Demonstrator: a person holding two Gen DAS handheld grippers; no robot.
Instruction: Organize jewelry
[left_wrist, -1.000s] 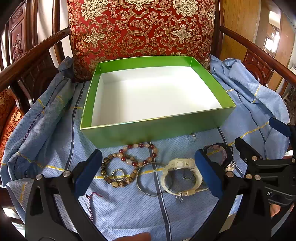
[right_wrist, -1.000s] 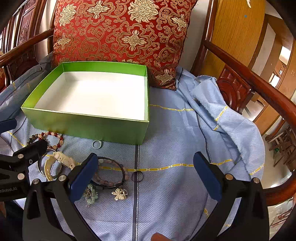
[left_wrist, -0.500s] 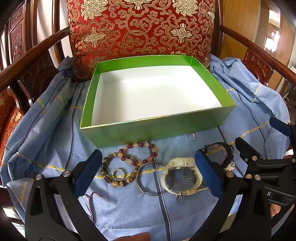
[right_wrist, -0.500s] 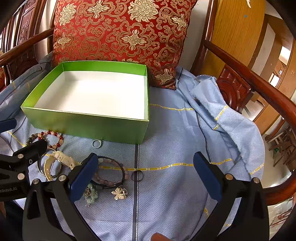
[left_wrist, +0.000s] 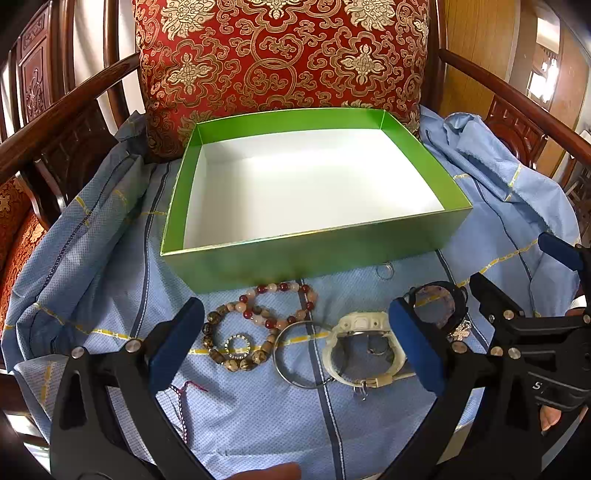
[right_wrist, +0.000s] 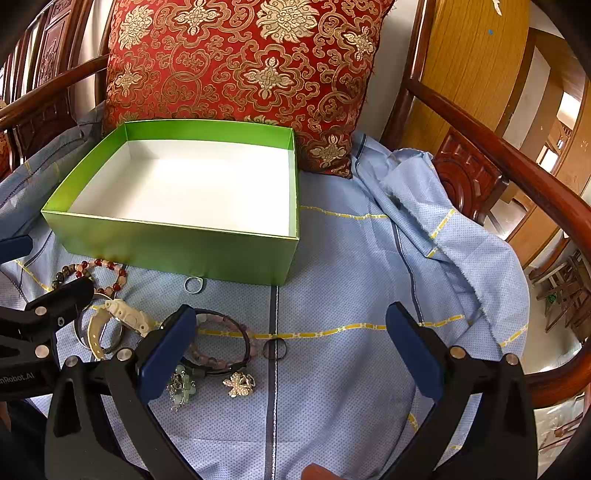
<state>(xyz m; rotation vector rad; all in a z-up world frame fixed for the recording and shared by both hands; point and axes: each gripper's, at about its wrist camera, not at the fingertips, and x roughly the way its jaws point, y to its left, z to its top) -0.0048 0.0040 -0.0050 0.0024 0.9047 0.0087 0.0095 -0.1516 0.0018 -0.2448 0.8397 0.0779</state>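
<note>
Both tools stood wide apart, gripping nothing: the left tool (left_wrist: 295, 341) hovered at lower centre over the beaded bracelets (left_wrist: 255, 325) and white watch (left_wrist: 364, 345); the right tool (right_wrist: 290, 350) low over blue cloth (right_wrist: 343, 258). The green box (left_wrist: 306, 254) sat mid-frame.

Bright, even daylight; sharp fisheye views

Glare whitens the box floor (left_wrist: 314, 177); a window (right_wrist: 565, 107) at right blows out. Edges bow and darken to black corners; soft shadows lie under the box.
</note>
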